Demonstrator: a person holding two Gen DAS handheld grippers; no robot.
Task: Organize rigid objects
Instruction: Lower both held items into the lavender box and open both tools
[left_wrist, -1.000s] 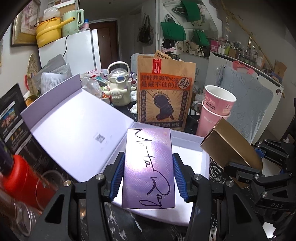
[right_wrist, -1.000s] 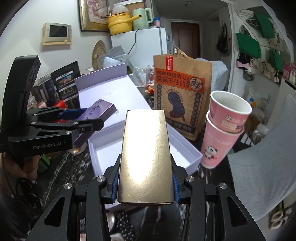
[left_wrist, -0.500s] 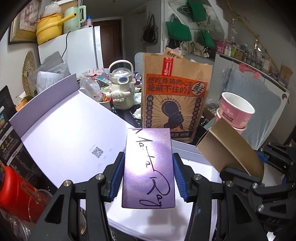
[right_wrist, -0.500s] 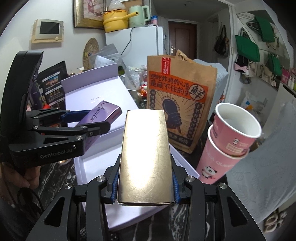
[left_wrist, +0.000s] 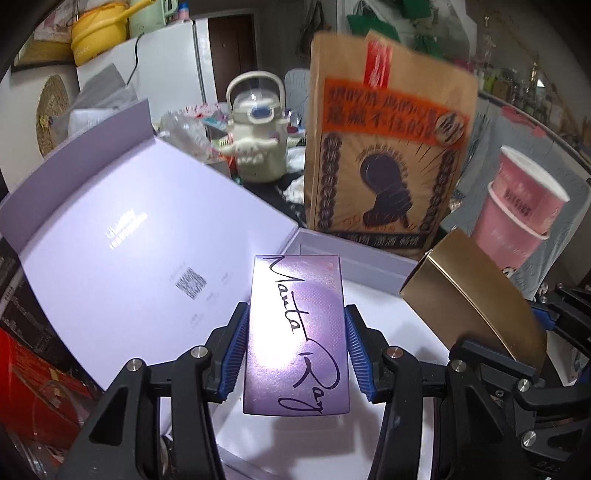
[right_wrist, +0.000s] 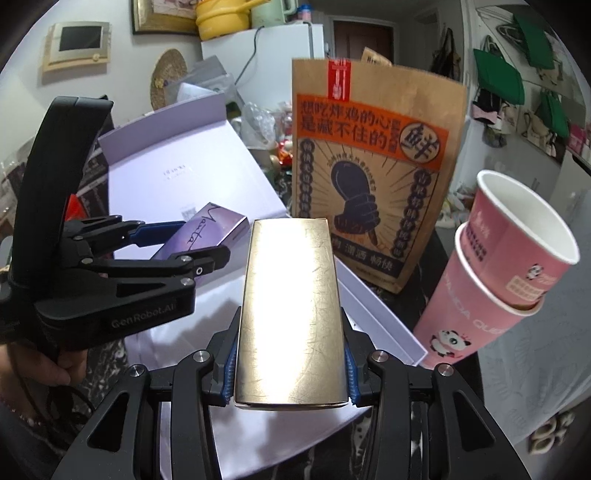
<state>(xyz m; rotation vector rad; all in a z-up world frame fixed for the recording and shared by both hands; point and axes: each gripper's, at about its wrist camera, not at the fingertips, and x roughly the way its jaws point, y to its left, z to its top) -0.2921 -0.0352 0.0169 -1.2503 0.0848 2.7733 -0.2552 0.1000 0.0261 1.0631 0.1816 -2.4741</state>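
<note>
Left wrist: left gripper (left_wrist: 295, 345) clamped on purple "Manta Ray" box (left_wrist: 297, 332), above open lavender gift box (left_wrist: 369, 266). Right wrist: right gripper (right_wrist: 291, 363) clamped on gold box (right_wrist: 290, 314), over same gift box, near stacked pink cups (right_wrist: 498, 273).

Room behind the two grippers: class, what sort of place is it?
Probably a lived-in home kitchen or dining corner: a white fridge with a yellow pot on top, green tote bags hanging on the wall, and a printed brown paper takeaway bag.
</note>
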